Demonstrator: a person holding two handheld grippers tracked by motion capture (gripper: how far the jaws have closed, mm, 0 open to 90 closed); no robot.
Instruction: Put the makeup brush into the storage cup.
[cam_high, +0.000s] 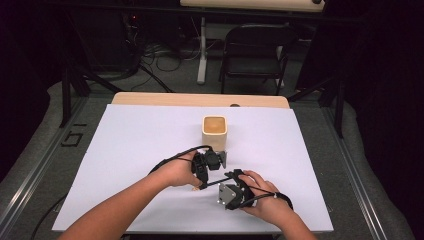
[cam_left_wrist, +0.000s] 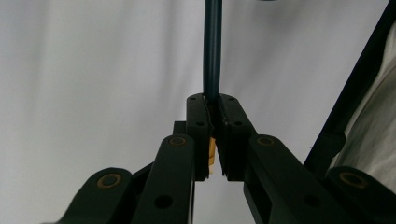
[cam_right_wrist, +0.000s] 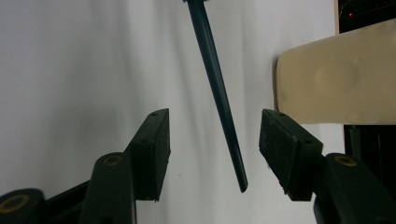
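Left jaws: your left gripper (cam_left_wrist: 212, 109) has its jaws squeezed tight on one end of a thin dark stick (cam_left_wrist: 212, 46).
Right jaws: your right gripper (cam_right_wrist: 215, 154) has its jaws wide apart, and the other end of the stick hangs in the gap and touches neither side.
Stick: it runs from your left gripper (cam_high: 207, 162) across to your right gripper (cam_high: 235, 187), just above the surface.
Cup: a tan cup (cam_high: 214, 131) stands upright just behind your left gripper.
Surface: a white sheet (cam_high: 130, 150) covers it.
Hands: both sit near the front edge, close together.
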